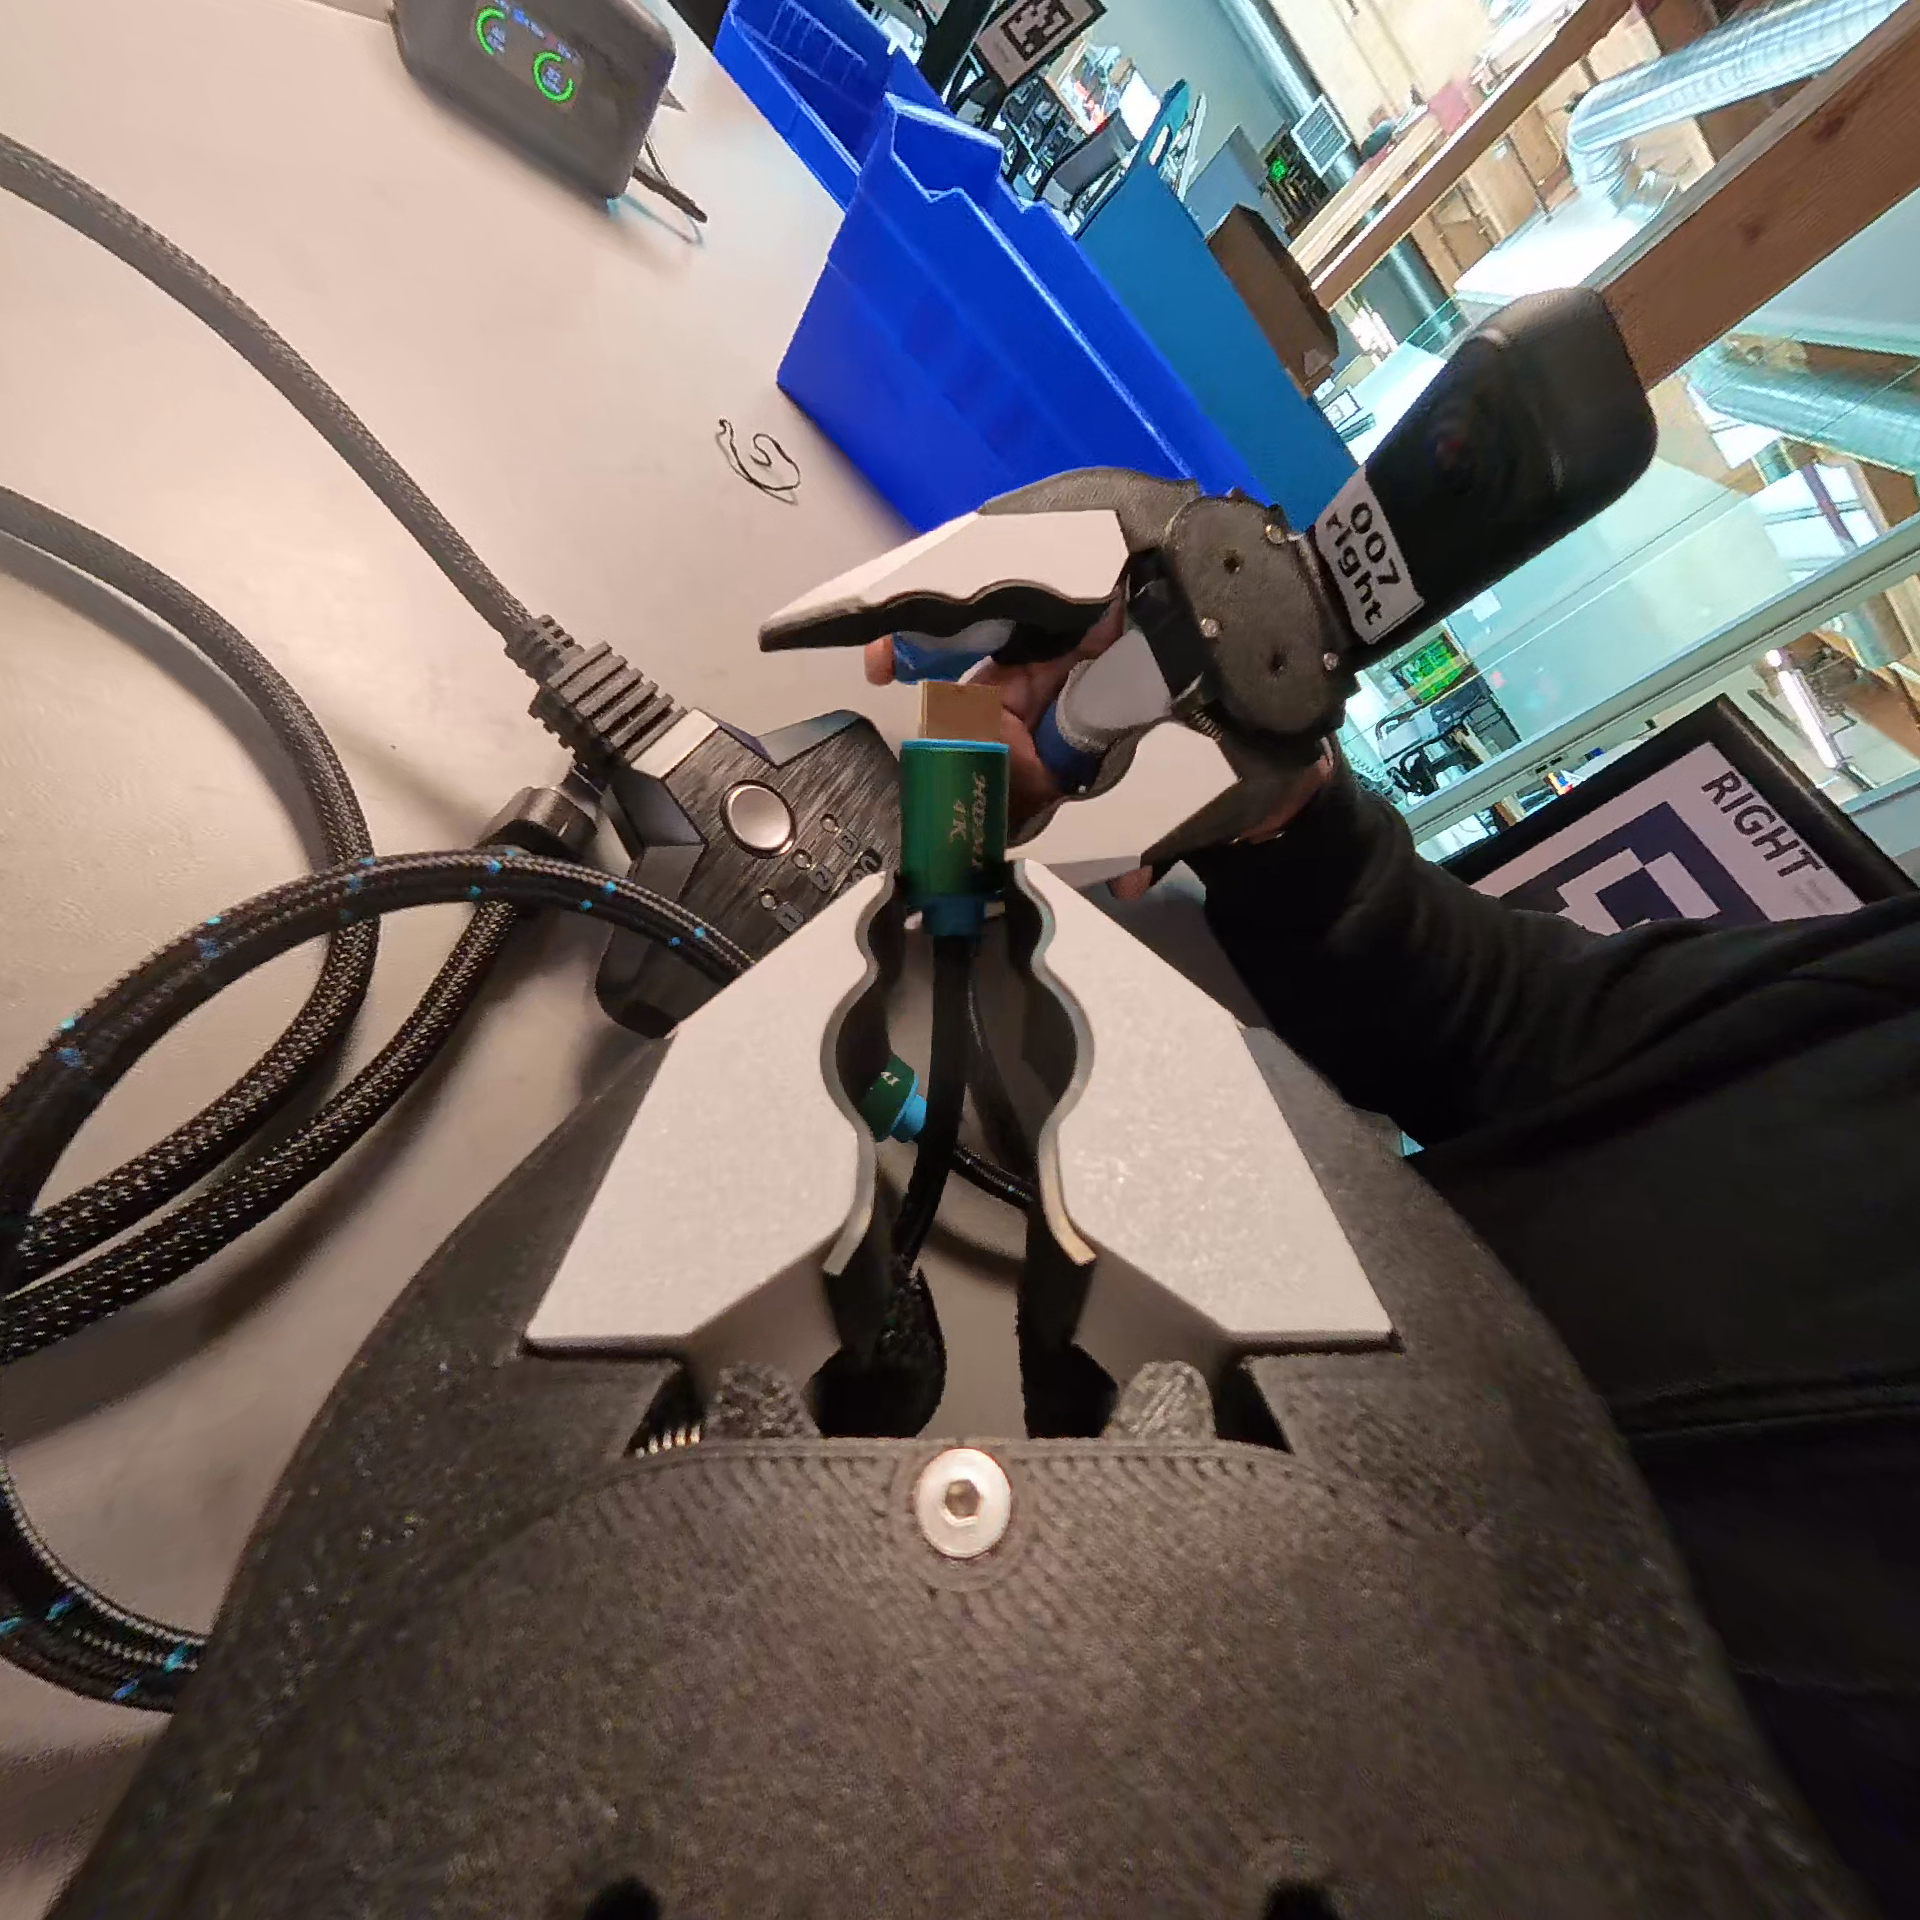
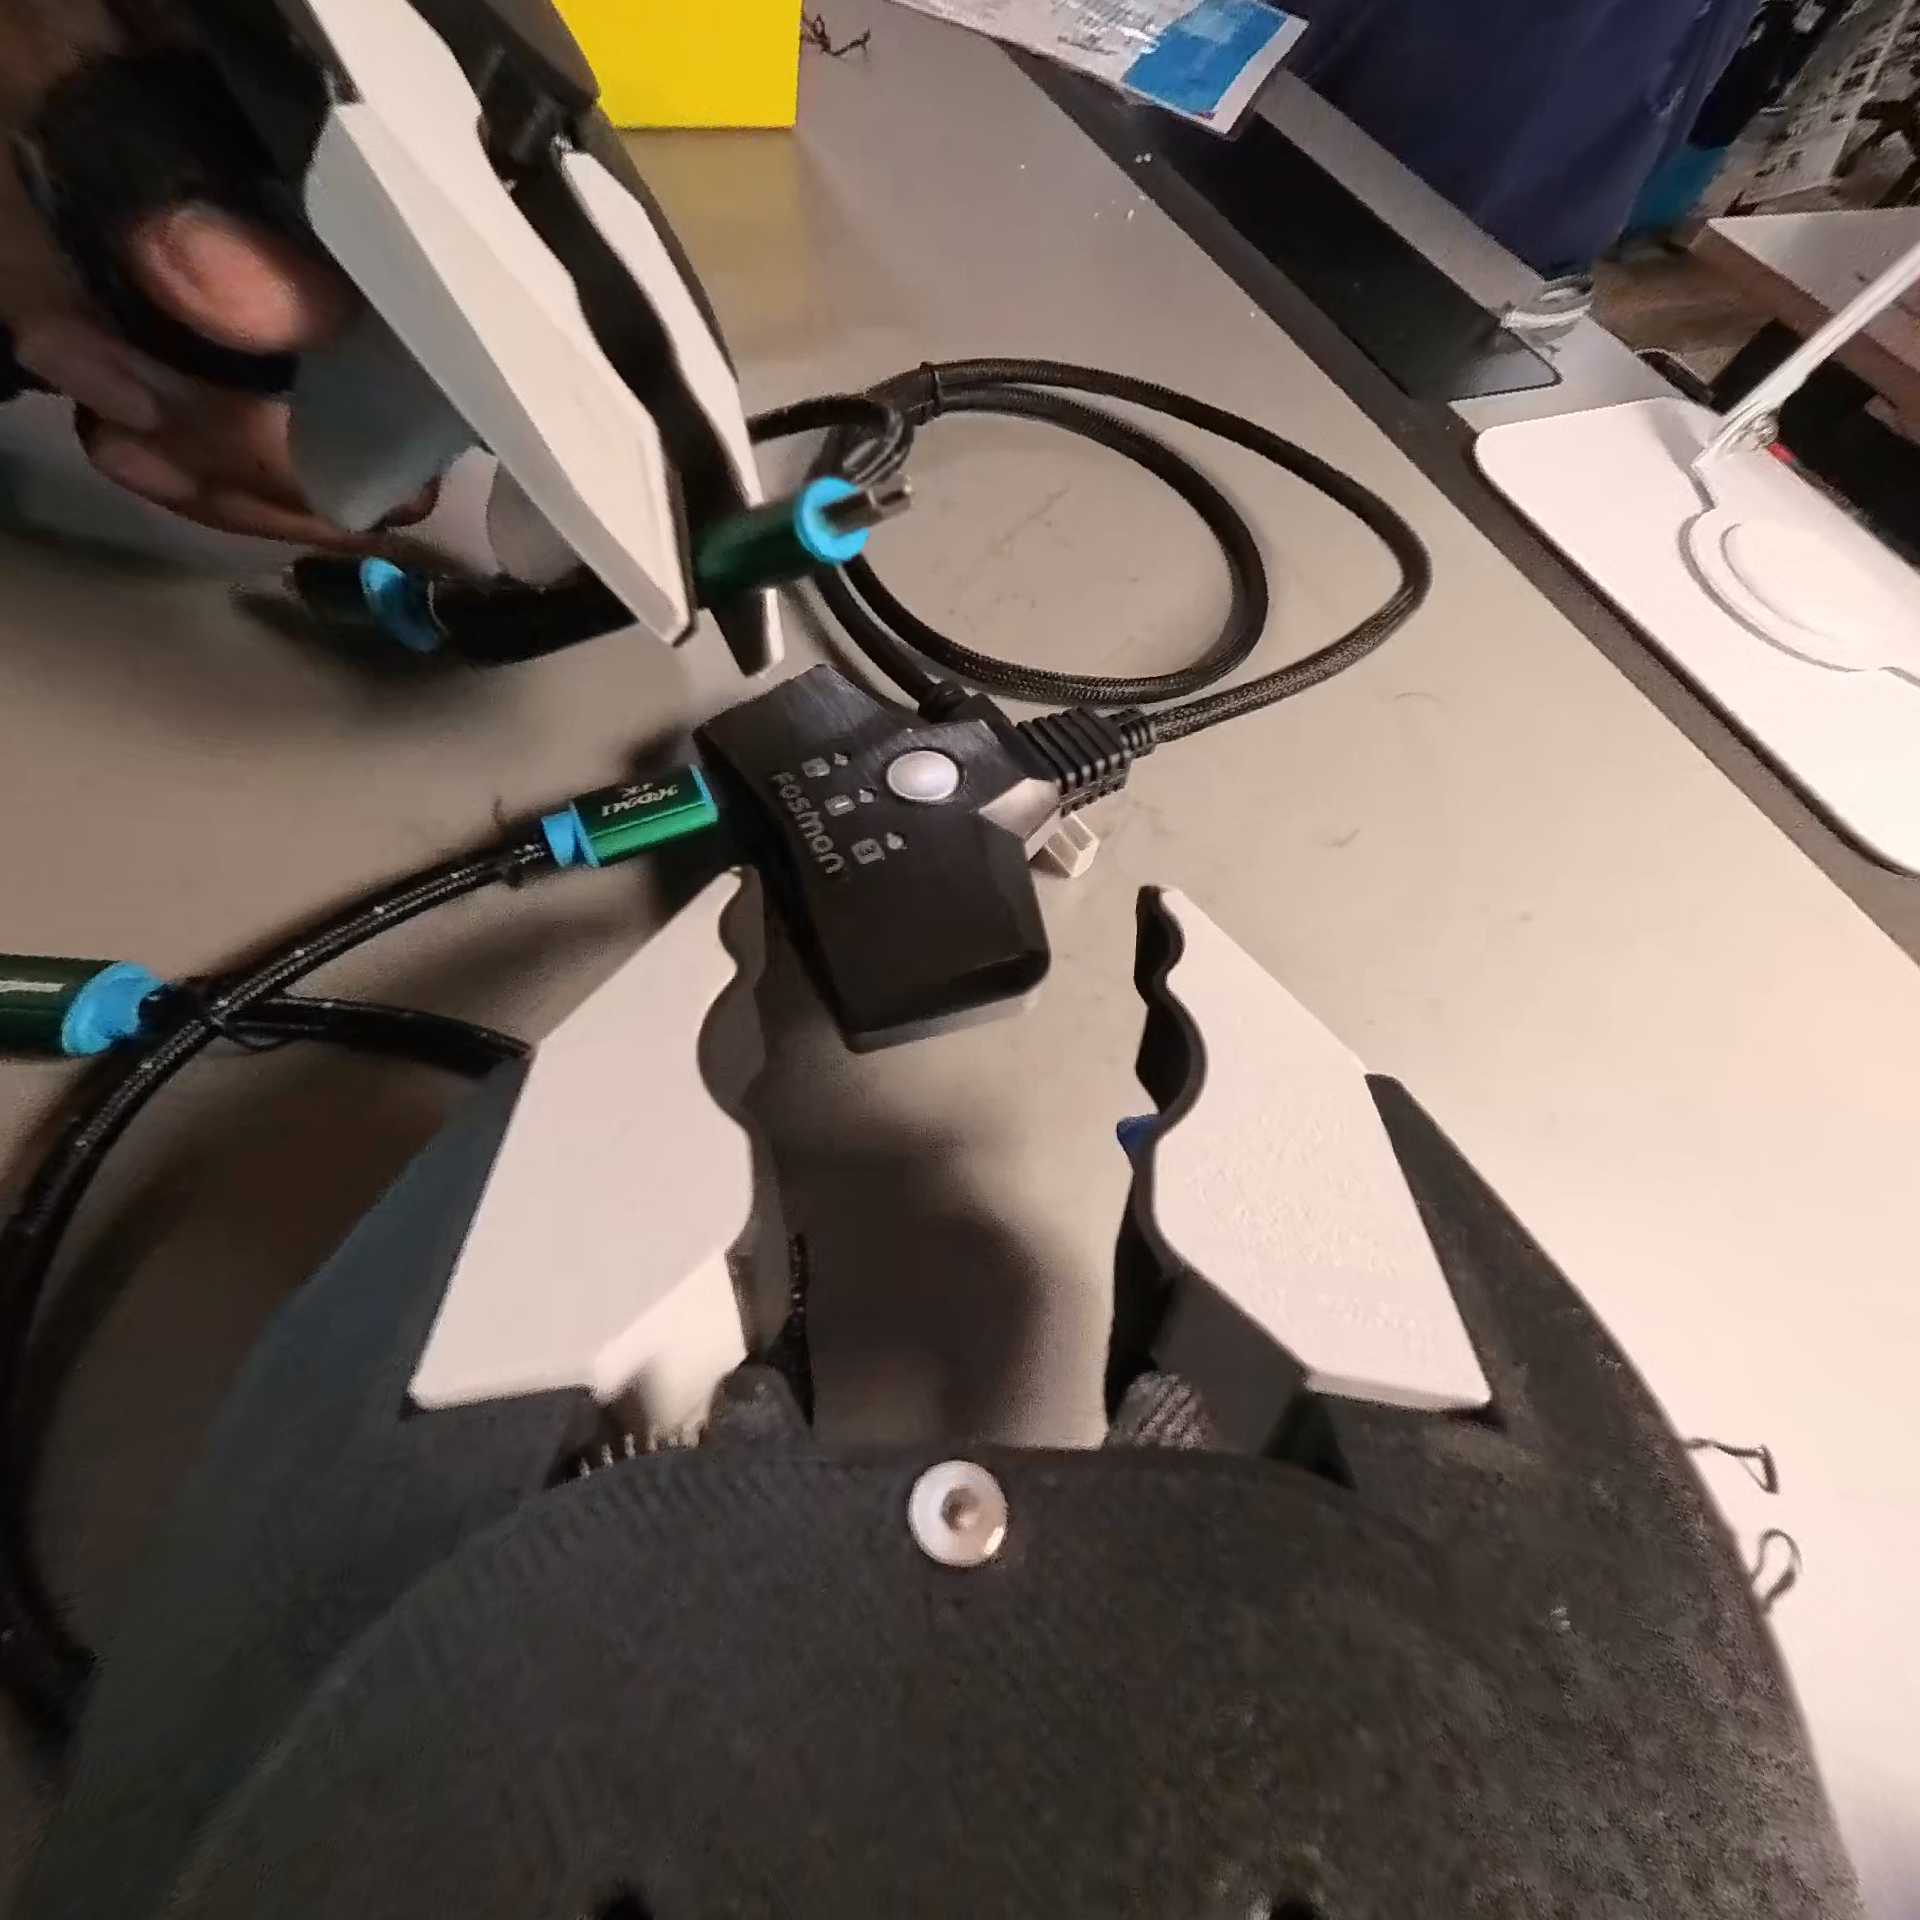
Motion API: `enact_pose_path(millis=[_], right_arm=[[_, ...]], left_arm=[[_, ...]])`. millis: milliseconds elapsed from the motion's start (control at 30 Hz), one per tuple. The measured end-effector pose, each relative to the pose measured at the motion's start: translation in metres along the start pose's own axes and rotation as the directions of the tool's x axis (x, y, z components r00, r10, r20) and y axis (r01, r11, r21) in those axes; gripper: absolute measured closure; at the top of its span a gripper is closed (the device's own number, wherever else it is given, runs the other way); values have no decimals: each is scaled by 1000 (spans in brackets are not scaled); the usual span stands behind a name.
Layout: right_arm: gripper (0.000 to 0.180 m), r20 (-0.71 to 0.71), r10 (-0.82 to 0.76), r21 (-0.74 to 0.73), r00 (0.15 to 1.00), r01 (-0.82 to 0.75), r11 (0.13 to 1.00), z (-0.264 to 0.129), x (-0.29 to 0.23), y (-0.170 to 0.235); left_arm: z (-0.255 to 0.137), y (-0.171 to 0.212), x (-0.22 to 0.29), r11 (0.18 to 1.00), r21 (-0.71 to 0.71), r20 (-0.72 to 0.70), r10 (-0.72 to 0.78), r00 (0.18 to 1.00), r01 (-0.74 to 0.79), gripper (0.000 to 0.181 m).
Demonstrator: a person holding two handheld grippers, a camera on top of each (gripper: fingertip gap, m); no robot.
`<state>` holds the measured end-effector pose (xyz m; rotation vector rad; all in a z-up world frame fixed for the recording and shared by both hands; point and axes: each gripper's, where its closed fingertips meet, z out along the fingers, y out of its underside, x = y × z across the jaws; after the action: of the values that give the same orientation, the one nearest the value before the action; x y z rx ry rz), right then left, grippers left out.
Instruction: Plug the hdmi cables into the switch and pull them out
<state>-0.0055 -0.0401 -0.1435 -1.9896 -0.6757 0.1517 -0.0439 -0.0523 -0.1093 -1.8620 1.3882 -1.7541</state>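
Blue bins [image 1: 997,343] behind switch [image 1: 769,831]

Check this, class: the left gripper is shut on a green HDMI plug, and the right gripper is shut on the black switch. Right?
Not quite. The right gripper is open, its fingers straddling the black switch without clamping it, as the right wrist view shows. The left gripper is indeed shut on the green HDMI plug.

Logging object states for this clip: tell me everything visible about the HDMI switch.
The HDMI switch is a small black, brushed-looking wedge-shaped box lying flat on the grey table. Its top carries a round silver button and three small numbered indicator marks. A thick braided black cable leaves its narrow end through a ribbed strain relief. One green-shelled plug is seated in its wide side. The open right tongs hover around its near end without gripping it.
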Motion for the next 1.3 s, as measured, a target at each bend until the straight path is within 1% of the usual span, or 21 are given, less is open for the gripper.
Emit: enact_pose_path(millis=[133, 200, 333, 500, 700, 1033, 1300], right_arm=[[105, 5, -54, -56, 999, 54, 997, 4, -4, 9], [113, -6, -64, -63, 998, 64, 996, 4, -2, 10], [122, -7, -92, -56, 996, 92, 994, 4, -4, 10], [123, -2, -98, -53, 995, 98, 994, 3, -5, 10], [124, -11, -95, -47, 995, 94, 994, 3, -3, 9], [125, -106, -82, -55, 991, 76, 996, -2, 16, 9], [126, -145, -63, -63, 987, 54, 997, -2, 23, 10]], left_arm=[[2, 5, -8, 1000, -21, 33, -4, 999, 4, 162], [3, 6, -8, 1000, -24, 40, -2, 999, 3, 161], [4, 7, -10, 999, -30, 59, 13, 998, -11, 162], [4, 6, -12, 999, -28, 73, 19, 997, -17, 161], [4, 13, -19, 998, -66, 107, 22, 994, -15, 161], [3, 17, -24, 995, -93, 138, 33, 990, -20, 162], [3, 17, -25, 995, -93, 144, 37, 989, -24, 162]])
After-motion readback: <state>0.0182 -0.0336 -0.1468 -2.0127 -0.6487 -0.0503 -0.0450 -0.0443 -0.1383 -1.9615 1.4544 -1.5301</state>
